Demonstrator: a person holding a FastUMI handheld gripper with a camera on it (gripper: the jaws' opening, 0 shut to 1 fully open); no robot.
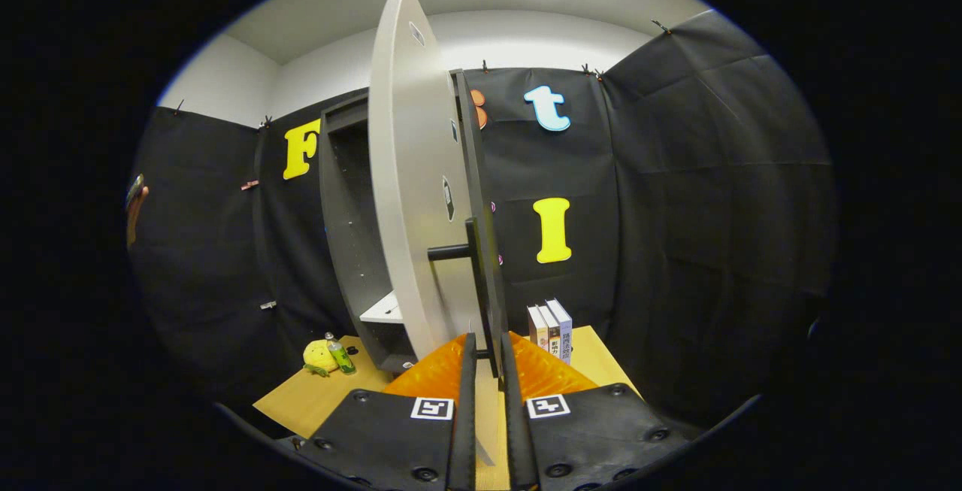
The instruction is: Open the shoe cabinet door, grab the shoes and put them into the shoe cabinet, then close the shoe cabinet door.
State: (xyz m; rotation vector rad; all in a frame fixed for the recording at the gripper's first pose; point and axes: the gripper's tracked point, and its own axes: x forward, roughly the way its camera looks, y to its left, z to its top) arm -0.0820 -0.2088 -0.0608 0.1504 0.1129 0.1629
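The shoe cabinet (347, 228) stands dark on the table, its inside showing left of the door with a white shelf (385, 309) low down. Its pale door (409, 190) is swung out toward me and I see it almost edge on. A black bar handle (475, 250) runs down the door's near edge on a short post. My gripper (488, 362) is shut on the lower end of that handle, one finger on each side of the bar.
Three upright books (552, 329) stand on the wooden table (308, 401) just right of the door. A yellow soft toy (319, 356) and a small green bottle (342, 358) sit left of the cabinet. A person's hand (135, 209) is at the far left.
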